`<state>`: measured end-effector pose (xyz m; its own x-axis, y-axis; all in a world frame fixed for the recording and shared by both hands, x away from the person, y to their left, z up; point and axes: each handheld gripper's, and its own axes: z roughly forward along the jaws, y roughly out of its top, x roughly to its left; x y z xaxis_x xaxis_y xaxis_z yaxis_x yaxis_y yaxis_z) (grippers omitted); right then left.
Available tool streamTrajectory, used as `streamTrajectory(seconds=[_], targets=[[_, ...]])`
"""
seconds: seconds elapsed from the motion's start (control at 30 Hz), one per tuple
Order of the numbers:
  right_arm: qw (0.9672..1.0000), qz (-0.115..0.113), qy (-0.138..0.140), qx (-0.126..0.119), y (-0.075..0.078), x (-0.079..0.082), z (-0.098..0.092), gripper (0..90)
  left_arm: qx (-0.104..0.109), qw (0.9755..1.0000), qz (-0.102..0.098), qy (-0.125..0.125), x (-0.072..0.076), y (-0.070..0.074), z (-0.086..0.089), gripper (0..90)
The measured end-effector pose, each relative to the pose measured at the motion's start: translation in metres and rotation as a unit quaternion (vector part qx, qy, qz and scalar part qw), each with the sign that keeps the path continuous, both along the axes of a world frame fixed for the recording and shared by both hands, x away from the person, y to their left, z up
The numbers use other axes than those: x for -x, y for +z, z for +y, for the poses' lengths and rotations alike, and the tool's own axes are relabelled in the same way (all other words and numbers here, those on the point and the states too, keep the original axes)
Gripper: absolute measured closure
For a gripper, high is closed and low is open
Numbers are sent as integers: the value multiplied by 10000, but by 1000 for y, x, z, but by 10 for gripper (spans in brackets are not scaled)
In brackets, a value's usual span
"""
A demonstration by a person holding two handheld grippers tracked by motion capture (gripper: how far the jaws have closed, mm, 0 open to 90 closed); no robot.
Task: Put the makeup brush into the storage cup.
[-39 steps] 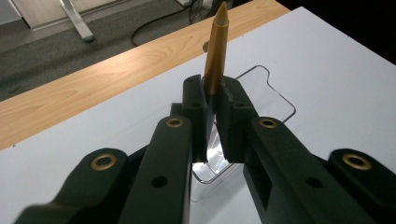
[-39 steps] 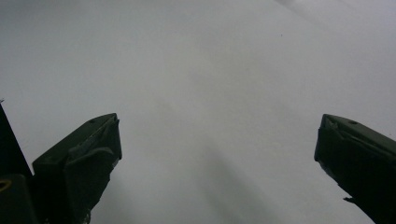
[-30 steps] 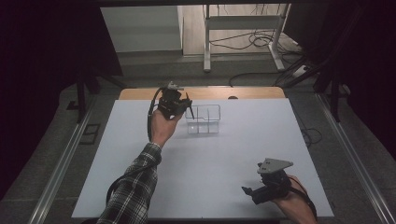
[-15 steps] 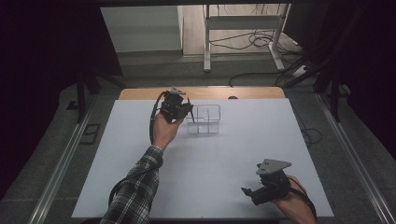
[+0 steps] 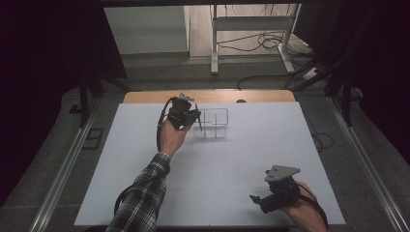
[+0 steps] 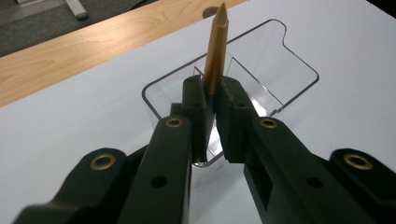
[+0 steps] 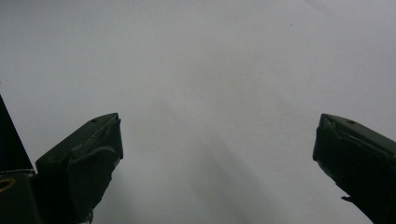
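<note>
Gripping an unmarked gold pen [image 6: 216,51], the left gripper [image 6: 211,100] nears the clear organizer [image 6: 299,70].

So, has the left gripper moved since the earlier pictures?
Yes, slightly. In the high view the left gripper with its gold pen has edged right, closer to the clear tray.

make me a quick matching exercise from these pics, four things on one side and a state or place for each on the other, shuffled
Things:
1. left gripper
2. right gripper
3. gold pen
4. clear organiser

States or places:
A. jaws wide apart above the bare white table
B. stands on the table near its far edge
C. shut on a slim stick
D. pinched between two black jaws, pointed tip sticking out

Pairs: 1-C, 2-A, 3-D, 4-B
</note>
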<state>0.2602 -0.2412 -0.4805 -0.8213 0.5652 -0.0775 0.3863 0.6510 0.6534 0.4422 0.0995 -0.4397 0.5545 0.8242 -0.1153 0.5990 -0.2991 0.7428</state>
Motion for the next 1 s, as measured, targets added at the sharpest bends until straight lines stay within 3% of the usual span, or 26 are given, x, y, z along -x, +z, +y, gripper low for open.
streamTrajectory(seconds=[0.1, 0.2, 0.33, 1.0], targets=[[10000, 13, 19, 24, 0, 0, 0, 16, 110, 9999, 39, -26, -1, -1, 1, 811], [10000, 21, 34, 33, -1, 0, 0, 16, 172, 9998, -40, 0, 0, 0, 2, 643], [10000, 13, 36, 38, -1, 0, 1, 17, 108, 9998, -139, 64, 1, 1, 2, 534], [10000, 53, 36, 68, -2, 1, 2, 17, 215, 9993, -240, 168, 7, 11, 12, 332]])
